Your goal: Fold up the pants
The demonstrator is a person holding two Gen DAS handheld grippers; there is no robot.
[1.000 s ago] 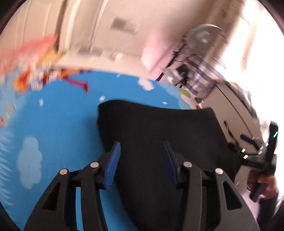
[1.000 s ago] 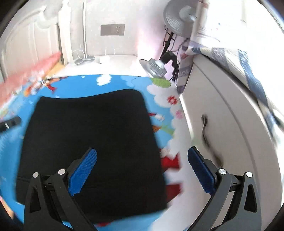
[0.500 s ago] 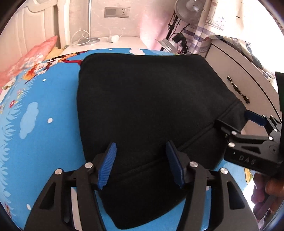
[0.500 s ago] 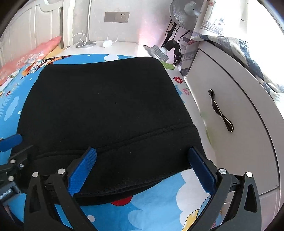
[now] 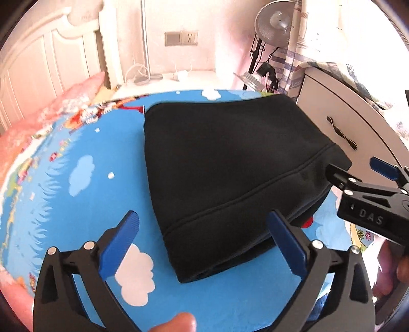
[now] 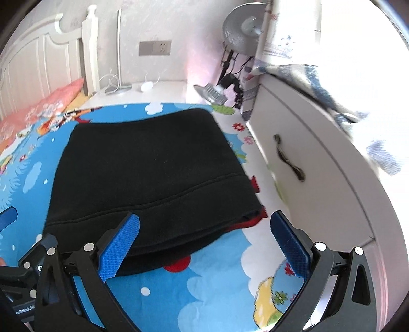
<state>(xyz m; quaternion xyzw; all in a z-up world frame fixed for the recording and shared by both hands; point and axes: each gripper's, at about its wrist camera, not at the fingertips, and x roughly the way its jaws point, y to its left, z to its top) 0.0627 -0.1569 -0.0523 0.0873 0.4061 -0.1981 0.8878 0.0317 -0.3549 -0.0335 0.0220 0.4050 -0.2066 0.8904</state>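
The black pants (image 5: pixel 230 163) lie folded into a compact rectangle on the blue cartoon bedsheet (image 5: pixel 64 204), waistband seam toward me; they also show in the right wrist view (image 6: pixel 150 176). My left gripper (image 5: pixel 204 245) is open and empty, hovering just before the fold's near left corner. My right gripper (image 6: pixel 204 245) is open and empty at the fold's near right corner; it also shows in the left wrist view (image 5: pixel 358 176). Neither touches the cloth.
A white cabinet (image 6: pixel 319 163) with a dark handle stands close on the right. A fan (image 6: pixel 242 23) and cables are behind it. A pink pillow (image 5: pixel 51 112) and white headboard (image 5: pixel 38 58) are at the back left. The bedsheet's near edge lies below the grippers.
Both grippers have pulled back from the folded pants toward me. The left gripper's jaws have opened wider and no longer straddle the cloth. The pants lie still.
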